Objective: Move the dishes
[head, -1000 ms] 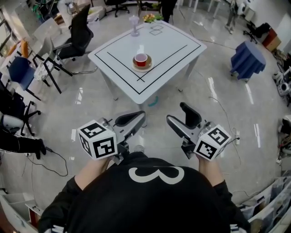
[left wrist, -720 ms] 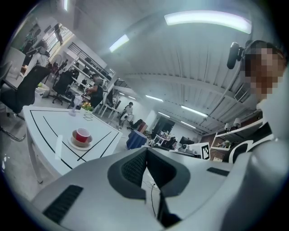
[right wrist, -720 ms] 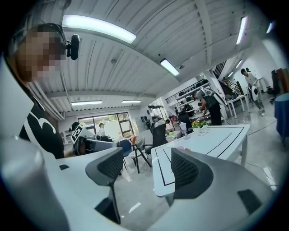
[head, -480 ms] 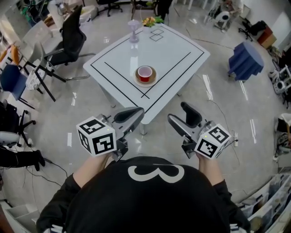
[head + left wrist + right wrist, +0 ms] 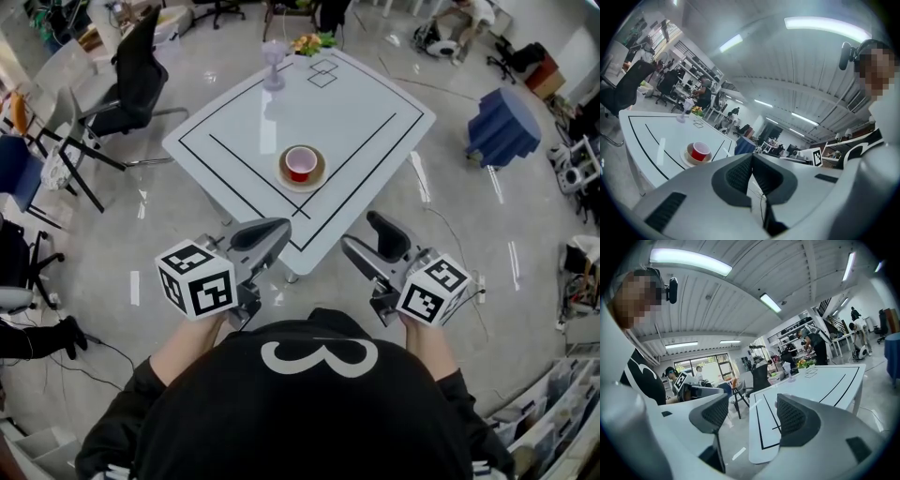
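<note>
A red cup (image 5: pixel 301 162) stands on a tan plate (image 5: pixel 301 178) near the front corner of the white table (image 5: pixel 356 103); both are apart from the grippers. My left gripper (image 5: pixel 265 236) hovers short of the table's near edge, its jaws shut on nothing. In the left gripper view the cup (image 5: pixel 700 151) shows above the closed gripper (image 5: pixel 752 157). My right gripper (image 5: pixel 373 242) is held beside it, open and empty. In the right gripper view the open gripper (image 5: pixel 752 413) frames the table (image 5: pixel 820 380), and the cup is hidden behind a finger.
A stemmed glass (image 5: pixel 273 64) and a bunch of flowers (image 5: pixel 307 42) stand at the table's far corner. Black office chairs (image 5: pixel 141 66) are on the left, and a blue-draped object (image 5: pixel 506 127) is on the right. Cables lie on the glossy floor. People are working in the background.
The table and cup have drawn closer to both grippers as the person steps forward. Neither gripper has changed its stance.
</note>
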The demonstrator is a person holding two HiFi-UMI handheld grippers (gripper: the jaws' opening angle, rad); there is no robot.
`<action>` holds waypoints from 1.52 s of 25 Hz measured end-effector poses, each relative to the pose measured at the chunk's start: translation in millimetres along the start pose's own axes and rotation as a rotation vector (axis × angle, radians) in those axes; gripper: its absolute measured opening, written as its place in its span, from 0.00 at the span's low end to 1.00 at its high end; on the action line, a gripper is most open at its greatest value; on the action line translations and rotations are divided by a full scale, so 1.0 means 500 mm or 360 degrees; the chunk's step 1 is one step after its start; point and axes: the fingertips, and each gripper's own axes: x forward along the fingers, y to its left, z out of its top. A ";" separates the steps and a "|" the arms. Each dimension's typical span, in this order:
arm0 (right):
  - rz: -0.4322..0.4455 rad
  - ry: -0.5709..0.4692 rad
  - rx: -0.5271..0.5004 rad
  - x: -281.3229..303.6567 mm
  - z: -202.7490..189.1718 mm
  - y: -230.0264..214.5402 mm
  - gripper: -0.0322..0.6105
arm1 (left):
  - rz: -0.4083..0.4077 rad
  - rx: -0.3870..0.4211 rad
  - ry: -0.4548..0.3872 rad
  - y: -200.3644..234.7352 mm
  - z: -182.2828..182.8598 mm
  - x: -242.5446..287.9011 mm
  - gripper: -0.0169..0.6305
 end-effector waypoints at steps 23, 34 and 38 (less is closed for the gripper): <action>0.0190 0.0309 0.0066 0.224 0.021 -0.235 0.51 | 0.0368 -0.0195 -0.0104 0.209 0.070 0.102 0.03; 0.0338 0.0533 0.0040 0.327 -0.029 -0.312 0.49 | 0.0545 -0.0234 -0.0150 0.265 0.081 0.138 0.03; 0.0421 0.0603 0.0058 0.356 -0.056 -0.319 0.48 | 0.0621 -0.0252 -0.0171 0.274 0.075 0.141 0.03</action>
